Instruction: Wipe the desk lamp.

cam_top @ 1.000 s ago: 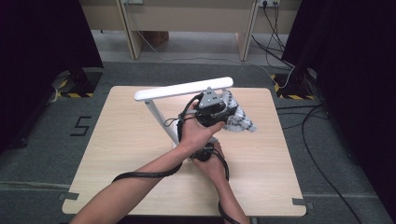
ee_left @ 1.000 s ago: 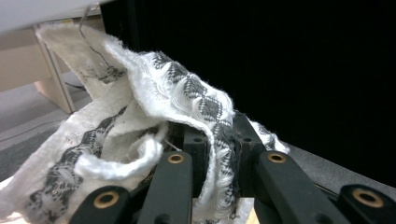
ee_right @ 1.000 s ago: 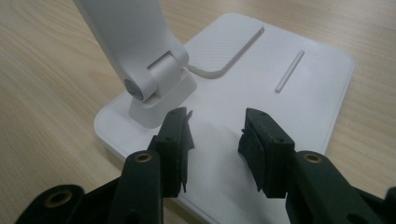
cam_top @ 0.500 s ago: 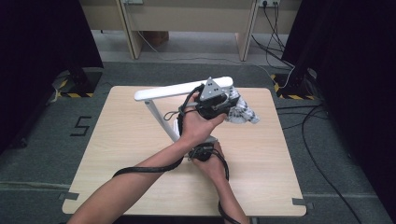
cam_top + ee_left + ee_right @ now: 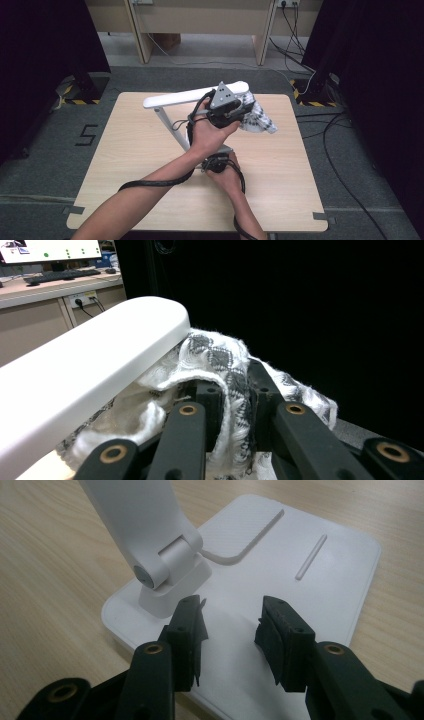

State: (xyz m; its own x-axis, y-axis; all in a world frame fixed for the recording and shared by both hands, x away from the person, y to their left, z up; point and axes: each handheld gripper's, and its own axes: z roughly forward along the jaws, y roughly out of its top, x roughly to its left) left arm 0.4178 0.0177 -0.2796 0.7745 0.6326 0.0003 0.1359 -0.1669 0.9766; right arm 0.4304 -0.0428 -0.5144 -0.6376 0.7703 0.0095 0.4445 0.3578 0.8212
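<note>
The left gripper [image 5: 227,410], clamped on the cloth [image 5: 220,360], may tip the lamp [image 5: 195,96]; the right gripper [image 5: 230,630], half-open and empty, presses its base [image 5: 300,545].

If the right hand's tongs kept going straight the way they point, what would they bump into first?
Probably the white lamp base: the right tongs stand open just over it, pointing down at its flat plate, with the arm's hinge off to one side. How close they are is hard to judge.

Black "5" on grey floor [image 5: 88,135], left of table [image 5: 125,150]
</note>
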